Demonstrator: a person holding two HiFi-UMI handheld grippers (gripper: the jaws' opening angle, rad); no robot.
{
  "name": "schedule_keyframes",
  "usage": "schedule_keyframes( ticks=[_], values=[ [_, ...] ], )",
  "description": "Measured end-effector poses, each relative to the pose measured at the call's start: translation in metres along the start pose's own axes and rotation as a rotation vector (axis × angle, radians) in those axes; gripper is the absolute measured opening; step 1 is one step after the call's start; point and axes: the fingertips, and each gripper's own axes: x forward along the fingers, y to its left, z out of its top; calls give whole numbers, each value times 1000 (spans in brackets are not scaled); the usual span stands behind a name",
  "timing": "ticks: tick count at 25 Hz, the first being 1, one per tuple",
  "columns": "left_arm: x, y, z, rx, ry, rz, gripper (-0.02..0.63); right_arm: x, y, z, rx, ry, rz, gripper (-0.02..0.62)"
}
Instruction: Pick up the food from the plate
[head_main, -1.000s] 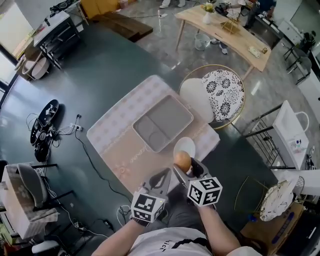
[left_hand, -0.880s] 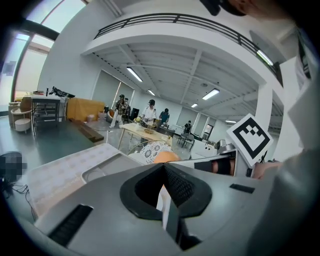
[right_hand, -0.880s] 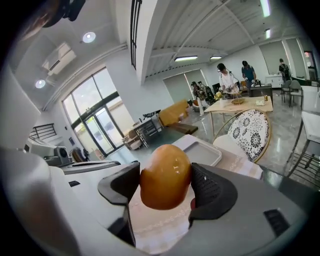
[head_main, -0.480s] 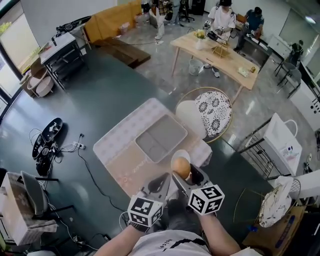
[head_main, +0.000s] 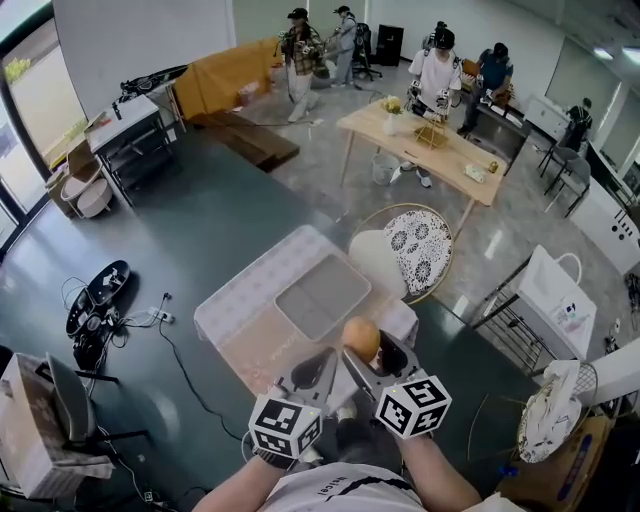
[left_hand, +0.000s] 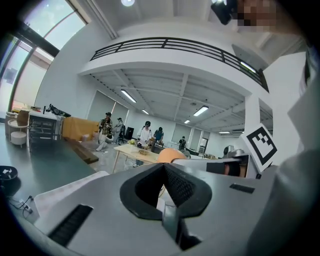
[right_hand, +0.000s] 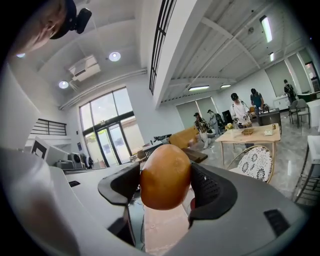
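The right gripper (right_hand: 165, 182) was clamped on the food (right_hand: 165, 176), a smooth, golden-brown oval, ribbed black pads (right_hand: 211, 187) pressing both its sides, lifted over the near end of the pale cloth-covered tabletop (head_main: 250, 300); the left gripper (left_hand: 164, 182) beside it was closed, empty; farther out lay a shallow grey rectangular tray (head_main: 322, 296).

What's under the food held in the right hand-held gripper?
Below the brown food, clamped in the right hand-held gripper, a strip of pink tablecloth shows. No plate is visible; the food and jaws cover whatever lies directly underneath.
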Motion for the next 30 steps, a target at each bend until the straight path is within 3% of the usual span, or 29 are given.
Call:
schedule_keyframes(
  ticks=[8, 30],
  values=[
    [-14, -5, 15, 20, -36, -3, 5, -16, 22, 18, -62, -42, 4, 295],
    [-13, -6, 10, 22, -43, 4, 6, -19, 22, 13, -71, -47, 4, 295]
  ],
)
